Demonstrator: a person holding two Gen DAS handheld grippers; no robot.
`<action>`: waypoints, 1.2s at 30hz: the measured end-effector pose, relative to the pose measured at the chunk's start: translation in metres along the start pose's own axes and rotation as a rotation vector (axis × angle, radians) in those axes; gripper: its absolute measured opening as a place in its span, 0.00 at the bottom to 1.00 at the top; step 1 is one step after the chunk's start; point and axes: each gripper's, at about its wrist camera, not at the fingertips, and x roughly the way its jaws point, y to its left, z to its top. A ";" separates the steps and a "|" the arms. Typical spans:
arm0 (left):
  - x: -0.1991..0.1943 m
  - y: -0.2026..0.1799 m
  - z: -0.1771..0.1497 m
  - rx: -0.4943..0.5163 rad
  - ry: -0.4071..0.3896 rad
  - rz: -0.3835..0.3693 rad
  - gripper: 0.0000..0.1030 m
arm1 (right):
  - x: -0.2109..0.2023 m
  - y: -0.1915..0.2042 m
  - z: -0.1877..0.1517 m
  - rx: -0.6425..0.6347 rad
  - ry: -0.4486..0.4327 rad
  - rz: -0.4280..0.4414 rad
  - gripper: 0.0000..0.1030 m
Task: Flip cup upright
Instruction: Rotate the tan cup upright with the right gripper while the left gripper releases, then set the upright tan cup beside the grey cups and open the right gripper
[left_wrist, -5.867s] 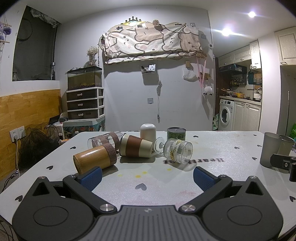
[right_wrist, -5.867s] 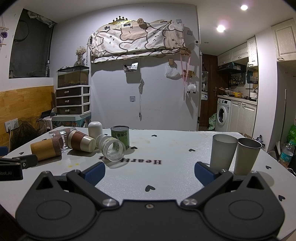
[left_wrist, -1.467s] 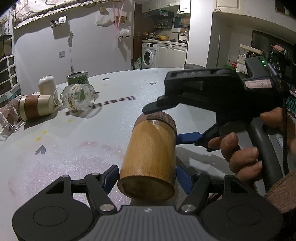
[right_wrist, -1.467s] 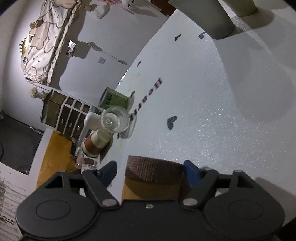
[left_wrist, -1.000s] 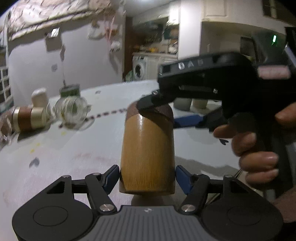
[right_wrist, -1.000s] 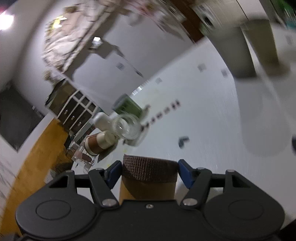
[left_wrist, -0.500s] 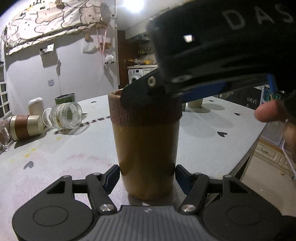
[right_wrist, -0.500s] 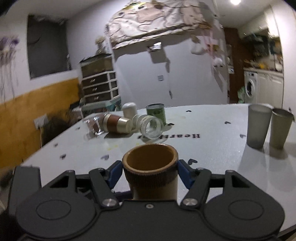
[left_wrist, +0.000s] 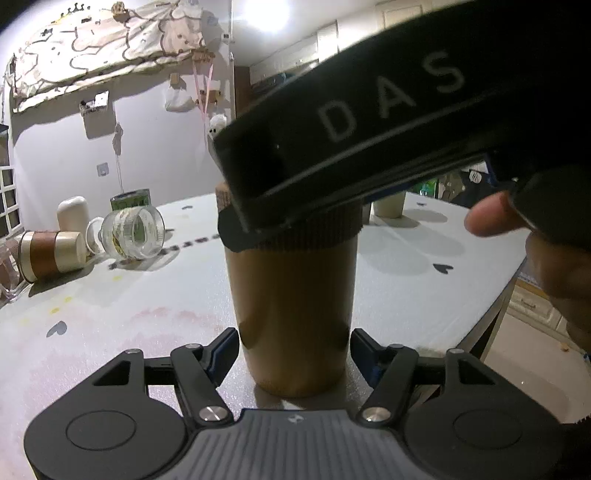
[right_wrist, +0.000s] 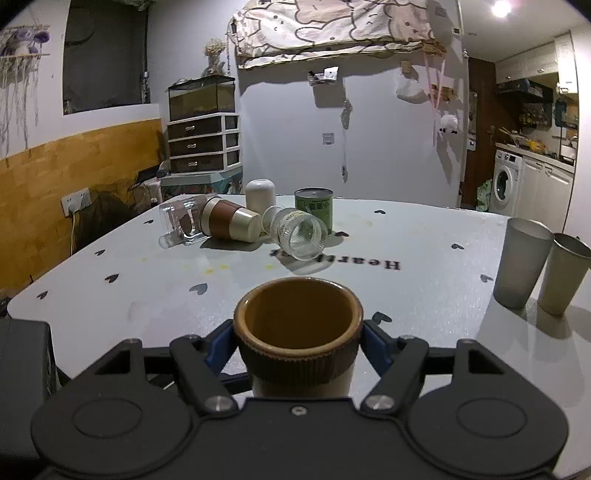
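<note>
The bamboo-coloured cup (left_wrist: 291, 310) with a dark ribbed band at its rim stands upright on the white table, mouth up (right_wrist: 297, 325). My right gripper (right_wrist: 297, 341) is shut on its banded rim from above and behind. My left gripper (left_wrist: 293, 349) sits around the cup's base, its blue pads (left_wrist: 221, 350) a little off the sides. The right gripper's black body (left_wrist: 388, 122) fills the upper right of the left wrist view.
Further back lie a clear glass jar (right_wrist: 299, 236), a brown and cream cup (right_wrist: 229, 219) and a clear tumbler (right_wrist: 177, 221), all on their sides, with a green can (right_wrist: 314, 206) and white cup (right_wrist: 260, 194). Two grey cups (right_wrist: 521, 262) stand at right. The table edge (left_wrist: 495, 310) is close by.
Over the last seconds both grippers turned the bamboo cup from tilted to upright and set it on the table. The left gripper's pads have eased slightly off its base.
</note>
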 end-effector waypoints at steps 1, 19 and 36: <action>0.000 0.000 0.001 0.004 0.004 0.009 0.76 | 0.001 -0.002 0.001 -0.001 0.001 0.006 0.70; -0.018 0.032 0.012 -0.104 -0.038 0.063 0.94 | 0.084 -0.105 0.070 0.100 -0.047 -0.202 0.70; -0.020 0.032 0.008 -0.099 -0.028 0.069 0.94 | 0.149 -0.168 0.084 0.179 -0.099 -0.420 0.70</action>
